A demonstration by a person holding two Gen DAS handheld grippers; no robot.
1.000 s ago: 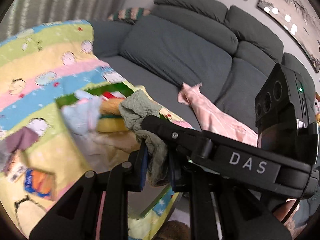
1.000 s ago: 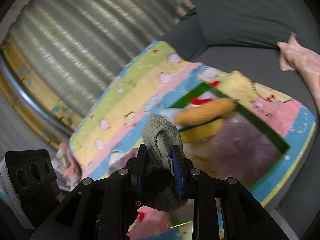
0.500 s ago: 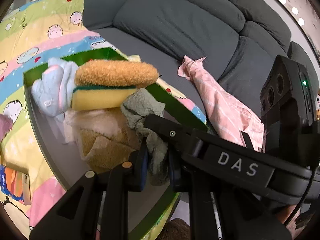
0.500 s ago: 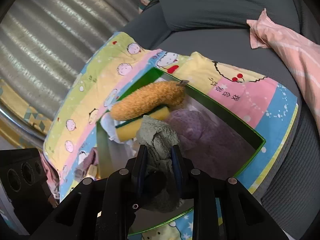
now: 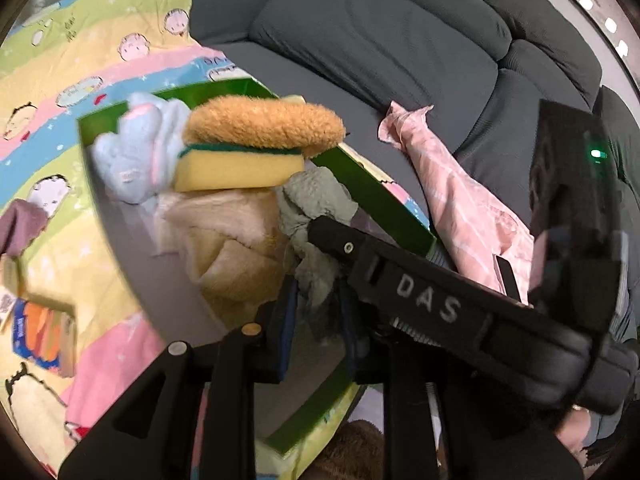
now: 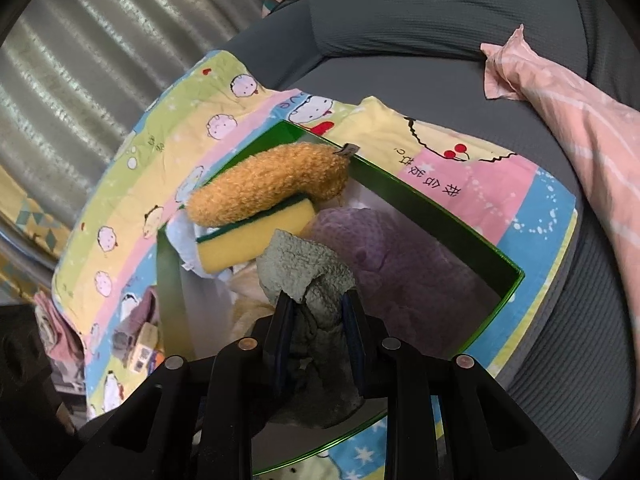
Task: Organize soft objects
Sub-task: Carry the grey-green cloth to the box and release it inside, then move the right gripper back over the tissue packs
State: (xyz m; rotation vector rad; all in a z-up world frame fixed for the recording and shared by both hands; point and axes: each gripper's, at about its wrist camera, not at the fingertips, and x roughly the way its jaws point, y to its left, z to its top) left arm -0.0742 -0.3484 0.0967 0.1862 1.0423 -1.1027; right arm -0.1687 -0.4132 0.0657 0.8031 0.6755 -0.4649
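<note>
On the cartoon-print blanket [image 5: 60,184] at the left lie a small orange-and-blue packet [image 5: 42,334] and a crumpled mauve cloth [image 5: 20,226]. The green box [image 5: 376,196] rests on the blanket, holding a pale blue plush [image 5: 132,160], a yellow sponge [image 5: 240,170] under a fuzzy tan plush [image 5: 264,126], and a beige towel [image 5: 224,240]; a lilac plush [image 6: 400,264] fills its right side. The grey-green cloth [image 6: 308,276] hangs over the box's interior. The left gripper [image 5: 316,308] is opening around it, the cloth between its pads without being pressed. The right gripper [image 6: 316,312] pinches the cloth firmly. Farther right, a pink striped garment [image 5: 468,208] lies on the grey sofa [image 5: 380,52].
</note>
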